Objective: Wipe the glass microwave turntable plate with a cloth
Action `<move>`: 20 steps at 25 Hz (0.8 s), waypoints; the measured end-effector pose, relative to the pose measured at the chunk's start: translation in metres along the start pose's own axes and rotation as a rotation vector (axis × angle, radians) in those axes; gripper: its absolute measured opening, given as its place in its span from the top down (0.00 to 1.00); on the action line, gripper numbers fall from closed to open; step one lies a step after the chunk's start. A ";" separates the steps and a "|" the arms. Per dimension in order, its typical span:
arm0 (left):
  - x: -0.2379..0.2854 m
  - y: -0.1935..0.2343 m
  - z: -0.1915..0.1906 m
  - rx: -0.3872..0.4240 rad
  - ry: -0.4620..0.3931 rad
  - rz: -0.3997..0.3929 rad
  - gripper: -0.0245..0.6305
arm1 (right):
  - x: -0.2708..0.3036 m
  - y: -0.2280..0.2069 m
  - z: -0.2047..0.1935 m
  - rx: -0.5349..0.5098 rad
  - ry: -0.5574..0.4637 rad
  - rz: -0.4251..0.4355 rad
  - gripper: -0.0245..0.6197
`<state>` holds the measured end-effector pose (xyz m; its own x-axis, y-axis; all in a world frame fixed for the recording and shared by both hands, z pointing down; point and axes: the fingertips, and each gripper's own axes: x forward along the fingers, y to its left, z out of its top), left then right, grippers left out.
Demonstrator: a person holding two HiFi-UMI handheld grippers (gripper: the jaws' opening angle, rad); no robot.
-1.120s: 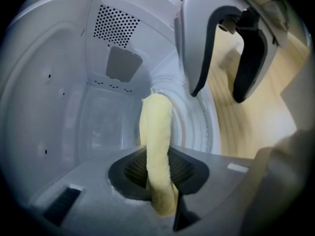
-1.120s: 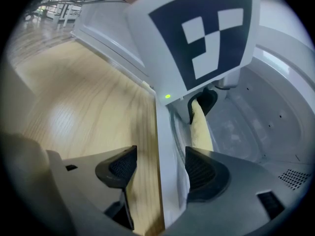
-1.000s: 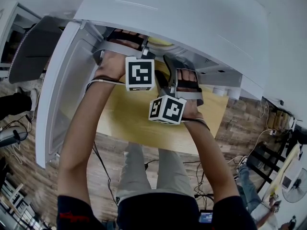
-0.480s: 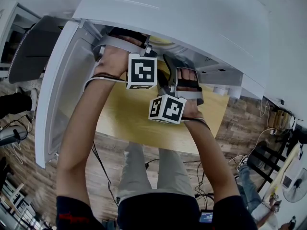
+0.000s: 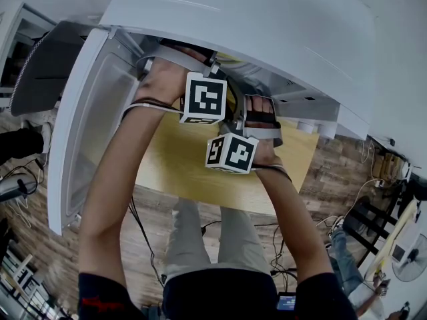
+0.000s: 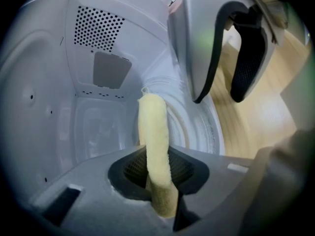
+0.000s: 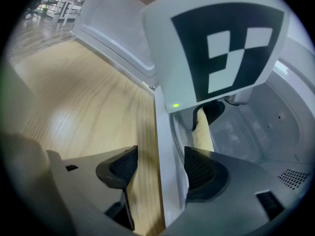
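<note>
2 forearms [image 5: 127, 179] stretch into the microwave [image 5: 253, 19], its roof hiding the jaws from above. My left claw [image 6: 160, 191] pinches the cloth [image 6: 153, 132] over the faint glass plate [image 6: 199, 127]; my right claw [image 7: 156, 168] gapes astride a white edge [image 7: 165, 132].

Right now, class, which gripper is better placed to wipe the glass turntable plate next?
Left. The left gripper is shut on the yellow cloth, inside the microwave at the turntable plate. The right gripper is open, holding no cloth.

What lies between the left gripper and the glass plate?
A yellow cloth, clamped in the left gripper, sticks out toward the glass plate. The left gripper view shows this.
</note>
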<state>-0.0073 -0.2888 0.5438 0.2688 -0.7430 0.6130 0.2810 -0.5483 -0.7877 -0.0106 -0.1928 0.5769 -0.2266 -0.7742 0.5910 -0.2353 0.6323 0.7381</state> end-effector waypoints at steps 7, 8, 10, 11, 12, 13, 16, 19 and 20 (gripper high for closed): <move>0.000 0.001 0.010 0.021 -0.046 0.010 0.85 | 0.000 0.000 0.001 -0.002 0.000 -0.001 0.53; 0.000 0.001 0.012 0.023 -0.053 0.013 0.85 | 0.000 0.000 0.001 -0.003 0.000 -0.001 0.53; 0.000 0.001 0.014 0.027 -0.067 0.019 0.85 | 0.000 0.001 0.001 -0.003 -0.001 -0.001 0.53; -0.001 0.002 0.015 0.029 -0.073 0.023 0.85 | 0.000 0.001 0.001 -0.002 -0.002 -0.002 0.54; -0.001 0.002 0.016 0.032 -0.078 0.027 0.85 | 0.000 0.000 0.001 -0.001 -0.003 -0.002 0.53; -0.001 0.002 0.017 0.035 -0.082 0.032 0.85 | 0.000 0.000 0.001 0.000 -0.004 -0.003 0.54; -0.001 0.002 0.016 0.031 -0.090 0.041 0.85 | 0.000 0.000 0.002 0.002 -0.004 -0.004 0.53; 0.000 0.001 0.011 0.001 -0.080 0.033 0.85 | 0.000 0.000 0.002 0.001 -0.002 -0.007 0.54; 0.000 0.002 0.008 -0.009 -0.072 0.032 0.85 | 0.001 -0.001 0.002 0.002 -0.001 -0.008 0.54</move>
<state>0.0006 -0.2867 0.5431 0.3427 -0.7310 0.5901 0.2626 -0.5286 -0.8073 -0.0125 -0.1936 0.5762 -0.2260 -0.7791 0.5847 -0.2387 0.6262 0.7422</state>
